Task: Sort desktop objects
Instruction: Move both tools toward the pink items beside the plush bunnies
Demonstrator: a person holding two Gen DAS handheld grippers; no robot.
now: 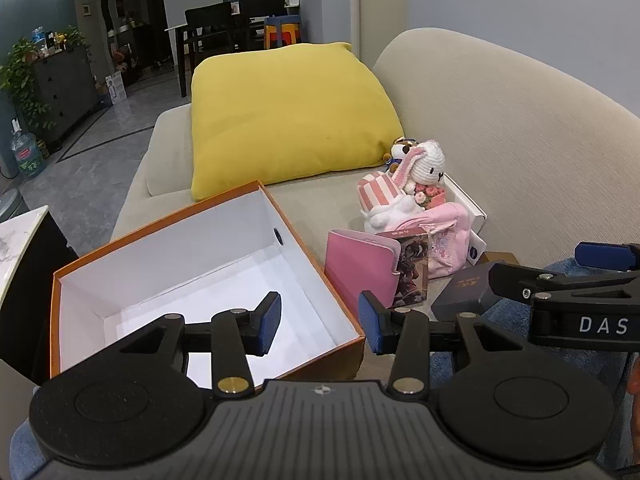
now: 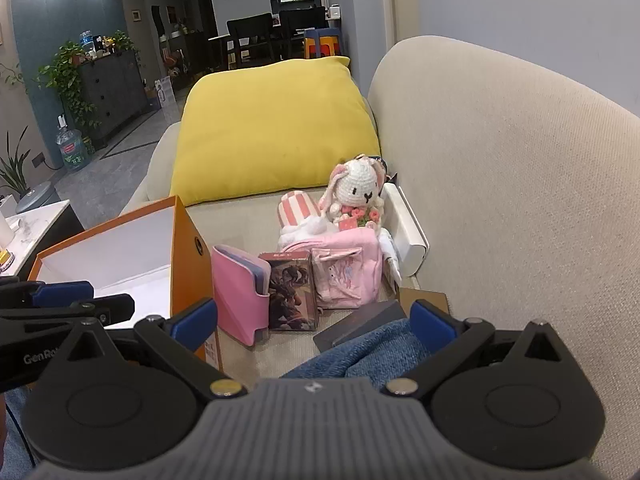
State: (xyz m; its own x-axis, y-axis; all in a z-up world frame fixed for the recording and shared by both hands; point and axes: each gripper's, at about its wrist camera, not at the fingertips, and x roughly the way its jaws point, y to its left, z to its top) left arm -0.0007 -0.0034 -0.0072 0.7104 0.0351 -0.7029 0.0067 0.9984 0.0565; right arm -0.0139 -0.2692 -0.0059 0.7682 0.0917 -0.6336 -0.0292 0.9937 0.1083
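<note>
an orange shoebox with a white lining sits open on a beige sofa, nothing visible inside it but the left gripper's shadowed finger above its floor; a round hole marks its right wall. just right of the box stand a pink card holder and a picture-printed card box, touching each other, with a pink pouch beside them, a striped pink-and-white plush and a crocheted white bunny behind. a white carton lies against the sofa back, a dark flat box near blue denim. a yellow cushion closes off the far seat; bare upholstery shows between cushion and box. the left gripper hangs over the box's right edge, jaws apart, holding nothing. the right gripper spreads wide, empty, short of the card box
</note>
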